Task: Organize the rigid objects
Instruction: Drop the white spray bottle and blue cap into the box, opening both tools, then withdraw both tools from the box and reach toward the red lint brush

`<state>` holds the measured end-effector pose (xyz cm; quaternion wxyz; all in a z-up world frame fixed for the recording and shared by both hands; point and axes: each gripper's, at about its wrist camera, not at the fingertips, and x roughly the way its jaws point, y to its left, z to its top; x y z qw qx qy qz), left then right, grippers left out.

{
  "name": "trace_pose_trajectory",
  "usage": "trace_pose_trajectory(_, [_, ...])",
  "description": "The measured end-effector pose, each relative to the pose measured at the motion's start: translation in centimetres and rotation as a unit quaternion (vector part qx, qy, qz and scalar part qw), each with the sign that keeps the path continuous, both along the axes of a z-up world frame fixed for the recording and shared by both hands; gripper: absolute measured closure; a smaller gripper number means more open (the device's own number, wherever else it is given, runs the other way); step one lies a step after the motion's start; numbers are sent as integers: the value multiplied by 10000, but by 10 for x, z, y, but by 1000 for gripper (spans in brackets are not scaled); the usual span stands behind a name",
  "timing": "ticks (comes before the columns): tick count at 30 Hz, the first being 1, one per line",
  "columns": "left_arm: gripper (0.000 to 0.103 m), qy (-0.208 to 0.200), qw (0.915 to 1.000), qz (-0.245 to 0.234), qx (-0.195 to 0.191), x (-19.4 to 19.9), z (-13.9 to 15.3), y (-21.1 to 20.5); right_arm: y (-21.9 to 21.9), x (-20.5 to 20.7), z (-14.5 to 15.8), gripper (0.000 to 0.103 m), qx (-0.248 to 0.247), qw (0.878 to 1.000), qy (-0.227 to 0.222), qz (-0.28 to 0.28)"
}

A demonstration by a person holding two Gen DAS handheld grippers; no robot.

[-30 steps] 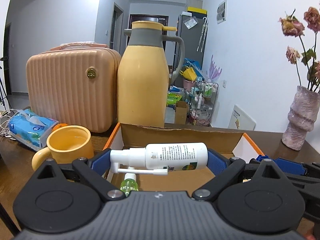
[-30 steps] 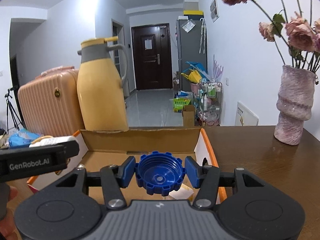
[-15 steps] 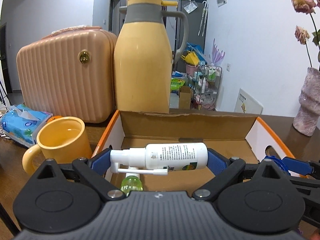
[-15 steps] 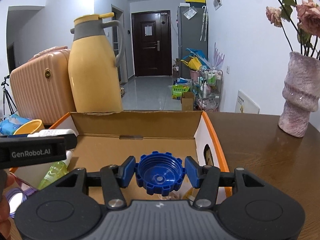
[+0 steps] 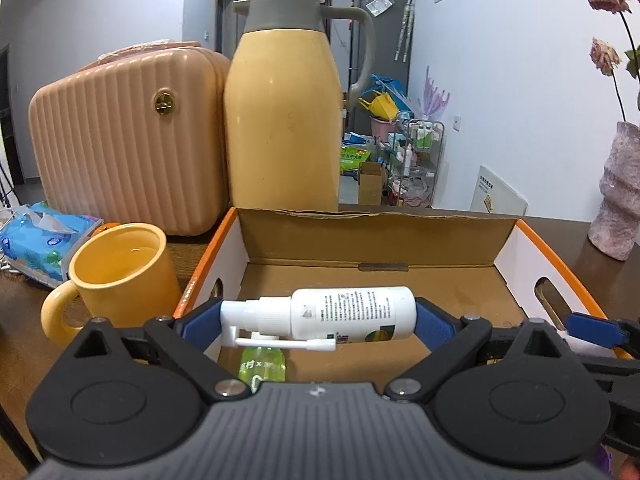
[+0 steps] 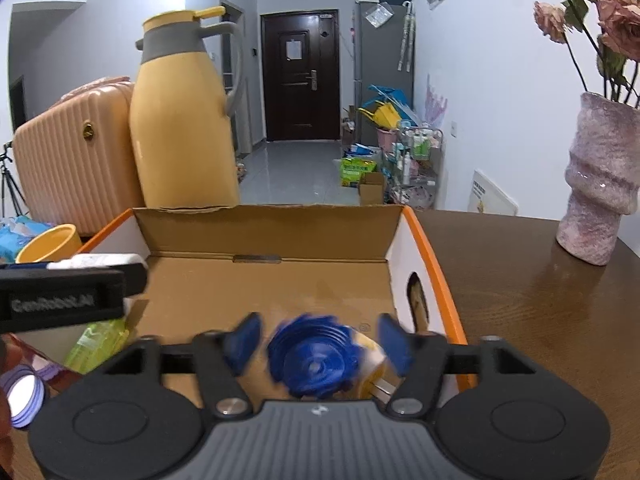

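My left gripper (image 5: 316, 320) is shut on a white spray bottle (image 5: 320, 314), held sideways over the near left part of an open cardboard box (image 5: 376, 236). A green bottle (image 5: 262, 366) lies in the box below it. My right gripper (image 6: 318, 342) is open over the box's near right part (image 6: 276, 224). A blue cap (image 6: 312, 360) is blurred between the spread fingers, free of both pads, above a yellow item in the box. The left gripper with its white bottle shows at the left of the right wrist view (image 6: 68, 292).
A yellow mug (image 5: 120, 272), a tissue pack (image 5: 36, 240), a pink ribbed case (image 5: 124, 140) and a tall yellow thermos (image 5: 284, 112) stand left of and behind the box. A pink vase (image 6: 600, 184) with dried flowers stands on the brown table at the right.
Both grippers moved forward over the box. My right gripper opened and let go of the blue cap, which is dropping into the box. My left gripper still holds the white bottle.
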<state>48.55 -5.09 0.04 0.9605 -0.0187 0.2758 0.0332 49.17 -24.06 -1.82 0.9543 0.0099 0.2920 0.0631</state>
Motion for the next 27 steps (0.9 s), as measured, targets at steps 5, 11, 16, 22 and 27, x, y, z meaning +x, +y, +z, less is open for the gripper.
trace_pose_trajectory(5, [0, -78, 9998, 179, -35, -3, 5, 3, 0, -3, 3, 7, -30, 9999, -85, -101])
trace_pose_trajectory(11, [0, -55, 9997, 225, -56, -3, 5, 5, -3, -6, 7, 3, -41, 9996, -179, -202])
trace_pose_trajectory(16, [0, -123, 9996, 212, -114, -6, 9, 6, -5, -8, 10, 0, -53, 9996, -181, -229])
trace_pose_trajectory(22, [0, -254, 9993, 226, -160, -14, 15, 10, -8, -18, 17, 0, -63, 9993, -285, -250])
trace_pose_trajectory(27, [0, -355, 9988, 258, -227, -24, 17, 16, -13, -30, 22, 0, -43, 9990, -336, -289])
